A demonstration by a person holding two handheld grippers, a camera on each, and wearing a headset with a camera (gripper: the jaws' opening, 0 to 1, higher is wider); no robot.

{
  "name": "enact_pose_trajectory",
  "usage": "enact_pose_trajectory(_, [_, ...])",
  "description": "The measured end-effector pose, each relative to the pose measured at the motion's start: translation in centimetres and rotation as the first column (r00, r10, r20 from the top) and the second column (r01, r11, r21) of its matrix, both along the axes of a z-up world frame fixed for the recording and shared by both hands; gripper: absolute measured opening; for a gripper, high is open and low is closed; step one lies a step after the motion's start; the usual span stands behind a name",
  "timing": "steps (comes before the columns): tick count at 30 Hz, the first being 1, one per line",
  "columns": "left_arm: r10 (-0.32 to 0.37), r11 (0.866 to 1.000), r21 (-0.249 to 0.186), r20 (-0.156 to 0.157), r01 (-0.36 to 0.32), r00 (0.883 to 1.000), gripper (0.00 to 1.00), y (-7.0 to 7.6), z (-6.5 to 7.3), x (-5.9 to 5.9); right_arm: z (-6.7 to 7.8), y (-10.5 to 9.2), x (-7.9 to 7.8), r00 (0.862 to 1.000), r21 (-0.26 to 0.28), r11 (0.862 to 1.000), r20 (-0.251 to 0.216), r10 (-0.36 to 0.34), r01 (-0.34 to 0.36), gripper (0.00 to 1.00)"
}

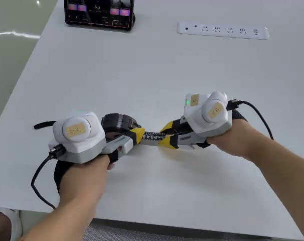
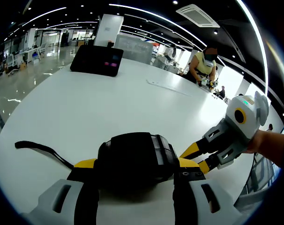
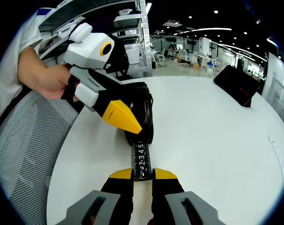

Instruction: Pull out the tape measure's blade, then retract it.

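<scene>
White laminate tabletop [image 1: 157, 65] takes up most of my screen, its near edge running under the person's forearms. At the far side stands a dark glossy tablet [image 1: 99, 11], its top cut off by the frame.

The grey, yellow-tipped left gripper [image 2: 137, 165] lies low and level with a hand wrapped behind it. Its jaws are closed partway onto the two sides of the black tape measure case [image 2: 132, 154], which rests on the table. From the head view that gripper's body covers the case's near side.

The matching right gripper [image 3: 142, 174] faces it nose to nose, tilted slightly down. Its jaws are pinched nearly together on the dark numbered blade [image 3: 142, 159]. The blade's tip is hidden between them, so I cannot make out the hook.

A short stretch of blade spans the gap between case and right jaws, with the numerals two to five readable. A thin black wrist strap [image 2: 39, 149] trails off the case's far side, flat on the table.
</scene>
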State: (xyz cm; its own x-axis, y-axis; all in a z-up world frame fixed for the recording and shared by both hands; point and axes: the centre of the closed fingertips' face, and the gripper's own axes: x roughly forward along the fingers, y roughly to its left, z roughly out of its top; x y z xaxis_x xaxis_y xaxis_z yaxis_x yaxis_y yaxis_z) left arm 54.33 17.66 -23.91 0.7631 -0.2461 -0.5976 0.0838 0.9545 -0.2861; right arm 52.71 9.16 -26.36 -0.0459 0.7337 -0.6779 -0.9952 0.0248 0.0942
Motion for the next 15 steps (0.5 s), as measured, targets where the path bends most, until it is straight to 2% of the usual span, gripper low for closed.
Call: enact_pose_trajectory(15, [0.002, 1.000, -0.001, 0.000, -0.002, 1.000, 0.60, 0.0, 0.0, 0.1, -0.1, 1.8, 0.0, 1.000, 0.016, 1.000, 0.002, 0.008, -0.008, 0.11])
